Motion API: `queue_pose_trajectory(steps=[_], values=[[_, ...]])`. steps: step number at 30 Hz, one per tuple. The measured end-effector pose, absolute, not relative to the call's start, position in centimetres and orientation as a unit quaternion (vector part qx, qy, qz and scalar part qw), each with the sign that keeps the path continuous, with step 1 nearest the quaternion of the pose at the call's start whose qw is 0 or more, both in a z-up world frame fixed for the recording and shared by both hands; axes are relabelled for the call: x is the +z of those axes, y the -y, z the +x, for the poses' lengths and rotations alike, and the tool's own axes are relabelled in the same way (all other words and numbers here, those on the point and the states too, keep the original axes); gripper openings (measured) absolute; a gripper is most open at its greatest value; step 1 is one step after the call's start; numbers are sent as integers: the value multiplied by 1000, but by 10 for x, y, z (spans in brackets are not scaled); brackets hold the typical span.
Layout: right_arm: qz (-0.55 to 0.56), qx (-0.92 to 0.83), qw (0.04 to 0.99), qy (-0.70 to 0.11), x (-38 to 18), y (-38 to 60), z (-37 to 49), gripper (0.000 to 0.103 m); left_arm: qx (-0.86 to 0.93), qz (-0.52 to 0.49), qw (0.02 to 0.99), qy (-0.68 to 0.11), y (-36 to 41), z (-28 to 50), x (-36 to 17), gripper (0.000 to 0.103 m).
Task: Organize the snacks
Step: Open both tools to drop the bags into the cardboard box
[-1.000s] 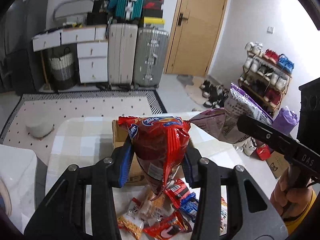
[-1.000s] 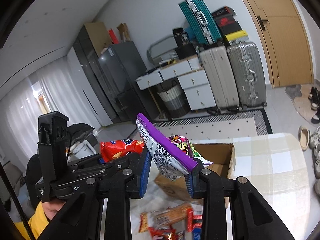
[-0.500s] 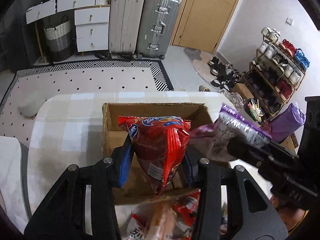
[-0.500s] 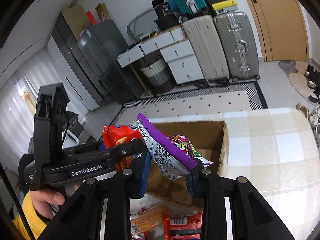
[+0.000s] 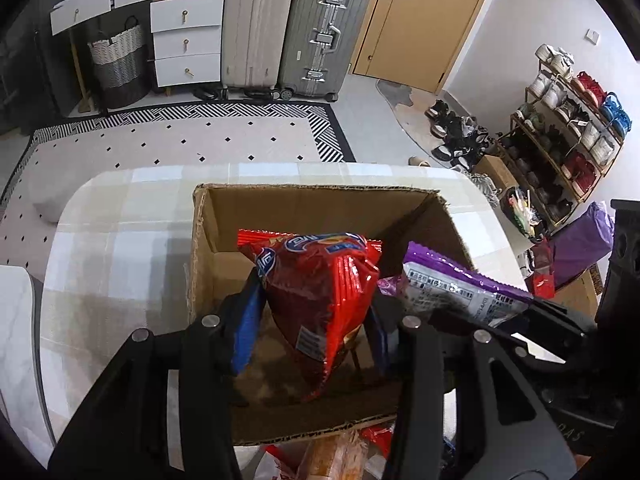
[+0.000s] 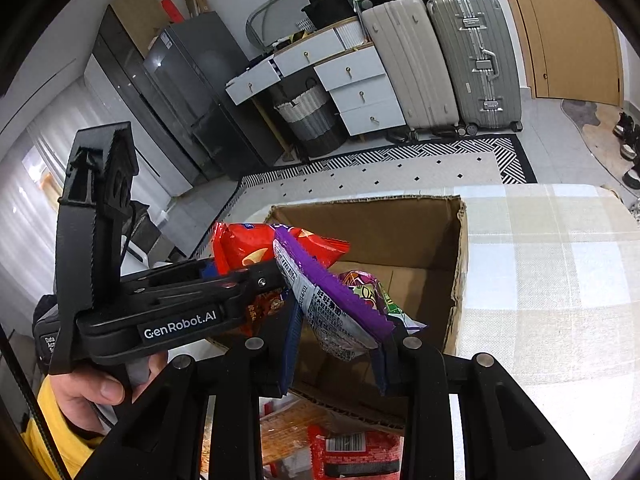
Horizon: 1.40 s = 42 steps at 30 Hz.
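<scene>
Now the checked counter (image 5: 120, 216) carries the open cardboard box (image 5: 316, 208) square in both views, where a second ago the left view caught only a corner of the box behind the bag: both hands have come down and forward, so the two bags hang over the opening rather than above the loose pile. The box looks bare inside apart from what is being lowered. The red chip bag (image 5: 320, 296) is pinched at its middle by the left tool (image 5: 310, 328), whose jaws have just eased apart slightly with the bag between them, though the pads look to be pressing it yet; its lower corner dips inside the box. The purple snack packet (image 6: 332, 300) is clamped by the right tool (image 6: 336, 348), fully narrowed on it, over the near right part of the box. A few snacks remain on the counter at the near edge (image 6: 352, 456). Release into the box seems the next step.
</scene>
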State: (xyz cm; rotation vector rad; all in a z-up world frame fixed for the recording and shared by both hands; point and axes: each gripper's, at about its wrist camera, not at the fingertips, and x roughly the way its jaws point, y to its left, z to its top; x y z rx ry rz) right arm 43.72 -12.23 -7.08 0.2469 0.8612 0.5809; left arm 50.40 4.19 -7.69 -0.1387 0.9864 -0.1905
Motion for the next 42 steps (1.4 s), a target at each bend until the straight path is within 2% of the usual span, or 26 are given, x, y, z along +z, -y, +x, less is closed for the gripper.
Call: queue_pose_trajectory(steps=[7,10,15,18,20,23,25,27,31,37,42], values=[[119,272,858,-420,-76,119,439,30,-82,-55,874,-475,-37,499,-86,45],[118,265,859,-421,-76,121,440,30,-82,-53,877,-471,-38,495,-84,52],[121,260,858,-427,-82,122,440,30,-79,-50,878,-469,-48,481,-80,52],[119,261,855,-432,-83,119,442,31,-78,-50,881,-465,-51,477,-75,56],[117,258,855,-434,-83,116,442,32,-75,-47,882,-462,-52,471,-72,58],[114,250,859,-432,-81,114,442,45,-67,-37,886,-456,-51,462,-66,63],[116,251,862,-425,-79,116,440,47,-67,-34,889,-452,-51,455,-61,64],[110,252,866,-417,-74,116,435,47,-65,-31,892,-446,-53,447,-53,65],[114,252,871,-405,-63,121,425,47,-57,-24,898,-436,-54,431,-39,73],[115,256,883,-376,-32,130,395,47,-51,-19,911,-410,-55,391,-6,76],[97,259,899,-340,4,135,349,52,-43,-14,927,-371,-52,338,33,80]])
